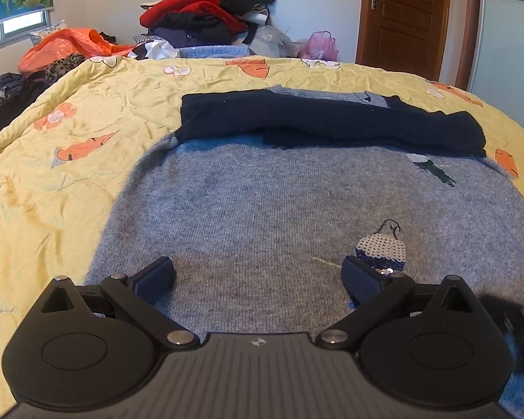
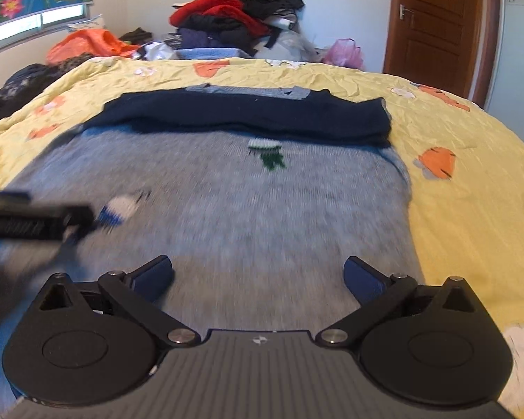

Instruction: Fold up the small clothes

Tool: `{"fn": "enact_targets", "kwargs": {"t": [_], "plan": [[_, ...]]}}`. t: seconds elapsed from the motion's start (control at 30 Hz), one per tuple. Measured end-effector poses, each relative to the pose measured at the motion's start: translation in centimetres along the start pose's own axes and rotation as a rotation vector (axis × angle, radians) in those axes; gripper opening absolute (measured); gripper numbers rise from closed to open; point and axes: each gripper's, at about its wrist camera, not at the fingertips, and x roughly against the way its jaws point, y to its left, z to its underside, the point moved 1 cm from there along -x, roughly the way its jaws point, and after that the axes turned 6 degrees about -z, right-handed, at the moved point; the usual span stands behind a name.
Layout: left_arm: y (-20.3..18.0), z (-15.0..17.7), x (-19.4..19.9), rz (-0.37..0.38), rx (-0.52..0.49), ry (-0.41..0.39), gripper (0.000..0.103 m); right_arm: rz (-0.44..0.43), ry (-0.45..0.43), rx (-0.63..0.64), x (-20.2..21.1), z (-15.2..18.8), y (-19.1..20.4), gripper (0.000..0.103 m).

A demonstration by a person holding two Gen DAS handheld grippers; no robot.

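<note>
A small grey knit sweater [image 1: 262, 195] lies flat on the yellow quilt, its dark navy sleeves [image 1: 325, 122] folded across the upper part. It has a sequin patch [image 1: 380, 248] and a small green motif [image 1: 436, 171]. My left gripper [image 1: 258, 279] is open and empty, low over the sweater's lower part. In the right wrist view the same sweater [image 2: 244, 202] fills the middle, with the navy sleeves [image 2: 248, 115] across it. My right gripper [image 2: 258, 276] is open and empty over the sweater's lower right part. The left gripper [image 2: 35, 221] shows blurred at the left edge.
The yellow carrot-print quilt [image 1: 70, 160] covers the bed. A tall pile of red and dark clothes [image 1: 209, 10] and plastic bags [image 1: 318, 45] sit beyond the bed's far edge. An orange bag [image 1: 70, 47] lies far left. A wooden door [image 1: 405, 17] stands at the back right.
</note>
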Motion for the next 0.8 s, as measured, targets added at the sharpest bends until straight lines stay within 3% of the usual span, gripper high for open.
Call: {"fn": "enact_targets", "kwargs": {"t": [0.17, 0.53, 0.8], "plan": [[0.0, 0.0, 0.0, 0.0, 0.0, 0.0, 0.103, -0.012, -0.002, 0.008, 2.4, 1.8, 0.0, 0.103], [0.1, 1.2, 1.8, -0.019, -0.011, 0.019, 0.103, -0.015, -0.005, 0.007, 2.4, 1.9, -0.1, 0.103], [1.0, 3.3, 4.1, 0.029, -0.044, 0.005, 0.103, -0.015, -0.005, 0.007, 2.4, 1.9, -0.1, 0.103]]}}
